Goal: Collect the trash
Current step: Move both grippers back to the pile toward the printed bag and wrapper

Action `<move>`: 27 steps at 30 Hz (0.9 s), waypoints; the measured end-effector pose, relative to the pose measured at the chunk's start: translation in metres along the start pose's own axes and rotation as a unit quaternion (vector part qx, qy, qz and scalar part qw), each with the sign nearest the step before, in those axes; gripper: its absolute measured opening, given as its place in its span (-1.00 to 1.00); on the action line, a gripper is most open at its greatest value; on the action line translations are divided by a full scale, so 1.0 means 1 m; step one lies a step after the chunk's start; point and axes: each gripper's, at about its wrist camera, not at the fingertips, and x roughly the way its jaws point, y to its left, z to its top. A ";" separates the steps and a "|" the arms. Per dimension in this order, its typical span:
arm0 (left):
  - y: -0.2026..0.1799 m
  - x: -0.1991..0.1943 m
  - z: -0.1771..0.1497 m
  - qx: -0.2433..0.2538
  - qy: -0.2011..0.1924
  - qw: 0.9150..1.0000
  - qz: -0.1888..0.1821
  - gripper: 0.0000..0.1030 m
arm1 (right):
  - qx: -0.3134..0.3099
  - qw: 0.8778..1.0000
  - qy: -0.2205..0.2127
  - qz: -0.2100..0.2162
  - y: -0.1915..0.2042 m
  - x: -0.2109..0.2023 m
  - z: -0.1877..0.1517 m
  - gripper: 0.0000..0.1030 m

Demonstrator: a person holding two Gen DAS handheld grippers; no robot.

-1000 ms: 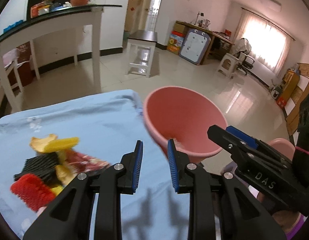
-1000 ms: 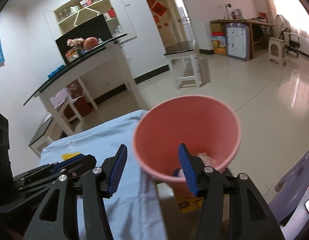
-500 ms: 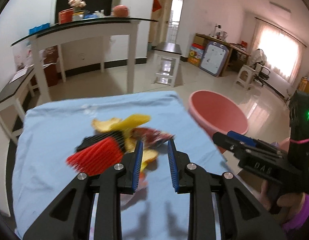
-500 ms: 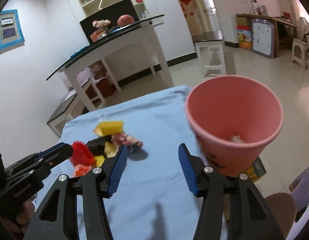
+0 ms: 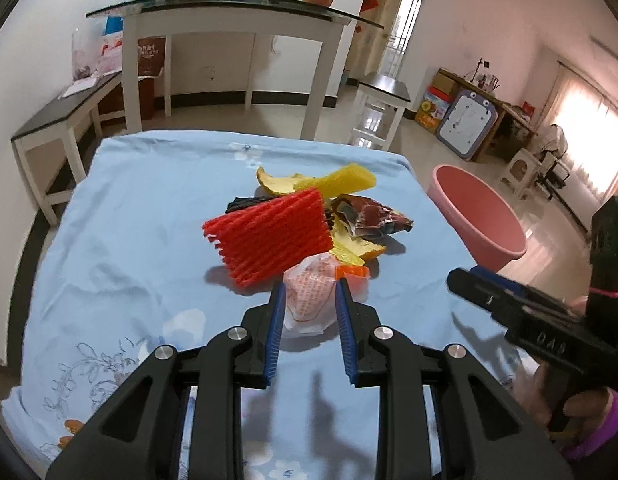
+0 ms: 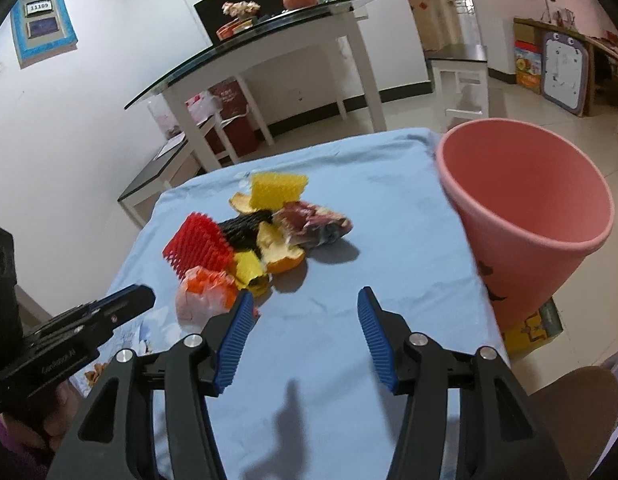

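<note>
A trash pile lies mid-table: red foam net, yellow foam net, black net, orange peels, a dark red wrapper and a white-orange plastic bag. My left gripper is open, its jaws on either side of the plastic bag, not closed on it. My right gripper is open and empty above the cloth, right of the pile. The pink bin stands at the table's right edge, also in the left wrist view.
The table carries a light blue cloth with a flower print at the near edge. A glass-topped white console and a low bench stand behind. A white stool and tiled floor lie to the right.
Both grippers swung left from the pink bin toward the trash pile. My left gripper came down around the white-orange plastic bag. The bin now sits far right in both views.
</note>
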 end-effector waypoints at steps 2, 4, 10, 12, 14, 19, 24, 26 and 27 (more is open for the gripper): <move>0.000 0.005 0.000 0.000 0.010 1.000 -0.003 -0.51 | -0.001 1.000 0.002 0.002 0.000 0.000 -0.003 0.20; -0.002 0.009 -0.001 0.005 0.020 1.000 -0.009 -0.51 | 0.000 1.000 0.000 0.004 0.001 -0.001 -0.004 0.30; -0.008 0.017 -0.001 0.022 0.032 0.999 -0.012 -0.51 | -0.026 1.000 -0.010 0.004 0.012 -0.004 -0.006 0.50; -0.006 0.021 -0.001 0.018 0.039 0.999 -0.008 -0.51 | -0.030 0.999 -0.002 0.012 0.013 -0.001 -0.005 0.54; -0.003 0.024 -0.002 0.013 0.042 0.999 -0.007 -0.51 | -0.029 0.999 0.004 0.021 0.013 0.001 -0.005 0.54; -0.002 0.033 -0.002 0.012 0.055 0.998 0.001 -0.51 | -0.036 0.999 0.001 0.030 0.013 0.003 -0.003 0.54; -0.001 0.047 -0.002 0.015 0.077 0.997 0.001 -0.51 | -0.035 0.999 0.010 0.036 0.011 0.010 -0.001 0.54; 0.000 0.050 -0.001 0.015 0.079 0.997 0.001 -0.51 | -0.031 0.999 0.010 0.035 0.009 0.011 0.002 0.51; 0.000 0.052 -0.002 0.015 0.080 0.997 0.000 -0.51 | -0.028 0.999 0.009 0.035 0.006 0.013 0.005 0.49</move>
